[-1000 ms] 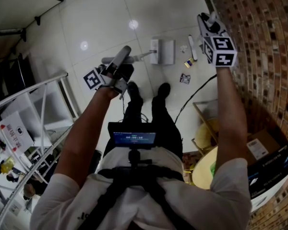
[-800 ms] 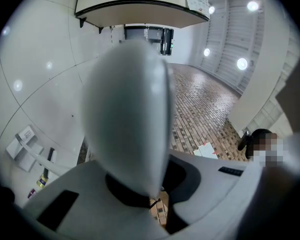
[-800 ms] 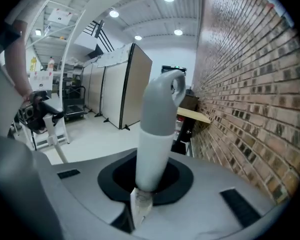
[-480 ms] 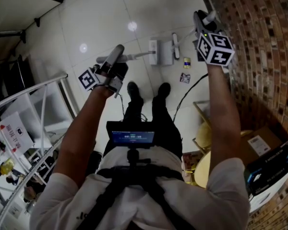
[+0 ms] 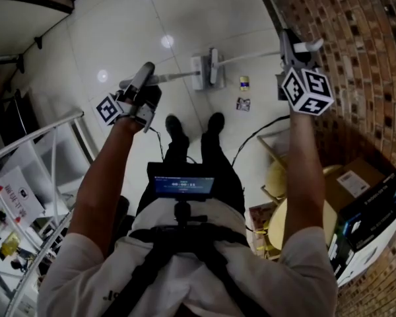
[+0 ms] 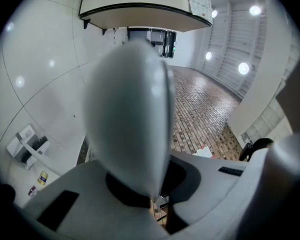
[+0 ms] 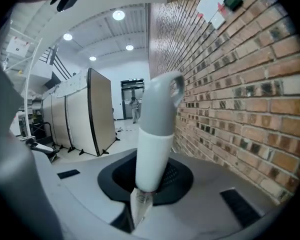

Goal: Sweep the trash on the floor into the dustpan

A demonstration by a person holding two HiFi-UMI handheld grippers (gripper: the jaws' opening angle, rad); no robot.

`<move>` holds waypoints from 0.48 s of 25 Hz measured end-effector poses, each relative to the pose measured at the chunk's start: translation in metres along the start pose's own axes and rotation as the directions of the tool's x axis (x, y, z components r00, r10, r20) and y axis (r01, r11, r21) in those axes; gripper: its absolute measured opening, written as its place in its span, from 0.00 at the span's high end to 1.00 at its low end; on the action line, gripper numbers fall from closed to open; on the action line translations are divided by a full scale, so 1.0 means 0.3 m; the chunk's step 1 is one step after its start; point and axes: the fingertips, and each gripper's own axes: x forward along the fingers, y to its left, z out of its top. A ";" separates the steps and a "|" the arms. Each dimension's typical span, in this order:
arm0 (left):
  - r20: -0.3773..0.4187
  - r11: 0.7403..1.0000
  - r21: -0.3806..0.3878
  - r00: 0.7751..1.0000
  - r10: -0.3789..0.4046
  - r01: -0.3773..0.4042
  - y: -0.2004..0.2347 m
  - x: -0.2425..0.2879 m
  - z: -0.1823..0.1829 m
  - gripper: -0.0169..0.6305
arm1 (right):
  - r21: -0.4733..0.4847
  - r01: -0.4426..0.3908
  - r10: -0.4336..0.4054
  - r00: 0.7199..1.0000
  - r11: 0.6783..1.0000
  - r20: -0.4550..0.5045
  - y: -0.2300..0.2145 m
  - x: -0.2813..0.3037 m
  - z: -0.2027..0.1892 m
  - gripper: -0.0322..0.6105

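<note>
Looking down at the floor (image 5: 152, 25), where is the trash (image 5: 244, 82)? asks the first.

Two small scraps, says the second. One lies just right of the dustpan (image 5: 199, 72); the other scrap (image 5: 243, 104) lies a little nearer, beside the right shoe (image 5: 215, 121). Both are outside the pan.

And the tongs?

The left tongs (image 5: 144, 92) are squeezed fully together on the grey end of the dustpan handle (image 5: 168, 78), which runs rightward from them to the pan. The right tongs (image 5: 292, 50) are clamped on the broom stick (image 5: 257, 57), barely parted around it.

Where is the broom head?

The broom head (image 5: 214, 63) is at the pan's right edge, touching or over it, I cannot tell which. Its long side runs near to far, and the stick stretches from it to the right, up to the right tongs.

So what does the next stroke turn on?

The scraps lie to the right of the head and nearer, on the right hand's side. I judge the head must travel out right past them, come down behind them, then draw left toward the pan. The left hand need only keep the pan planted.
</note>
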 end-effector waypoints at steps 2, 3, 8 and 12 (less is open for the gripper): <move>-0.043 1.000 -0.012 0.999 -0.005 0.004 0.004 0.017 -0.020 0.97 | -0.012 0.032 -0.032 0.999 0.999 0.012 -0.056 -0.073 0.024 0.89; -0.063 1.000 -0.017 0.998 -0.009 0.007 0.005 0.030 -0.027 0.97 | -0.020 0.046 -0.045 0.999 0.999 0.016 -0.081 -0.110 0.034 0.89; -0.128 1.000 -0.028 0.992 -0.018 0.015 0.019 0.157 -0.045 0.97 | -0.137 0.115 -0.117 0.993 0.984 -0.013 -0.184 -0.295 0.030 0.89; -0.224 1.000 -0.020 0.974 -0.027 0.023 0.022 0.289 -0.122 0.97 | -0.221 0.142 -0.168 0.980 0.965 -0.103 -0.270 -0.386 -0.079 0.89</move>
